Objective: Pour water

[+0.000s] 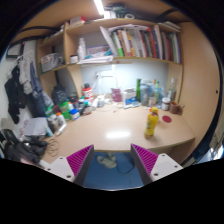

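On the tabletop (110, 128), well beyond the wide-open, empty tongs (112, 158), stood a yellow bottle (152, 122); probably light, smooth, slightly slippery plastic, best gripped around its middle

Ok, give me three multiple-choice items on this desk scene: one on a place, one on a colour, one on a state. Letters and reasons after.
1. Where does the yellow bottle stand?
A. between the fingers
B. on the desk, beyond the right finger
C. on the bookshelf

2. What colour are the gripper's pads?
A. magenta
B. green
C. white

3. How is the gripper?
A. shut on the bottle
B. shut on a book
C. open, holding nothing

Answers: 1 B, the bottle stands upright on the wooden top, ahead and to the right of the fingers. 2 A, both inner faces show magenta. 3 C, a wide gap lies between the fingers, with no object gripped.
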Motion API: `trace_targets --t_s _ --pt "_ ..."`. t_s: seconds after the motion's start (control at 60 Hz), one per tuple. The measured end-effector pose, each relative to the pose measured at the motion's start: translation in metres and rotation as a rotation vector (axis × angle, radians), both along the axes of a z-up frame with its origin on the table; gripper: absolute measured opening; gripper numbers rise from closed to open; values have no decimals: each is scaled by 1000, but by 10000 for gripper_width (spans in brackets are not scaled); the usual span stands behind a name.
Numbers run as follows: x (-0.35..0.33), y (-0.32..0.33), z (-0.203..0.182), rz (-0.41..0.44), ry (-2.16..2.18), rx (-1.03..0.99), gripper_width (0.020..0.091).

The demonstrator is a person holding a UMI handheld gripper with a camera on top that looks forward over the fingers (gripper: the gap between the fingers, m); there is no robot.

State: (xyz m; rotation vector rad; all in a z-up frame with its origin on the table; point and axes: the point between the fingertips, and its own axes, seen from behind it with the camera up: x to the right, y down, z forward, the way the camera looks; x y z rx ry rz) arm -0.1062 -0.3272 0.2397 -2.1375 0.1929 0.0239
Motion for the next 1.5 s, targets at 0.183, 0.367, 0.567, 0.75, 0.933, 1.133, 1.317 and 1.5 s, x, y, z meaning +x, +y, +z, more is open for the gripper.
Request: trace_targets --t_s 0.183,0.367,0.567,0.75,0.933,1.133,1.317,1.5 --pt "115 46 -55 -91 -124 102 828" --pt "194 121 -114 -116 -189 188 823" --pt "248 199 -170 -124 -176 226 820" --pt "260 252 -183 -73 -192 279 613" --pt "265 273 -192 -66 -176 293 356" --pt "248 290 -187 -21 -49 193 277" --pt "217 333 -117 -43 381 279 274" --pt "190 371 -74 -198 1203 222 274"
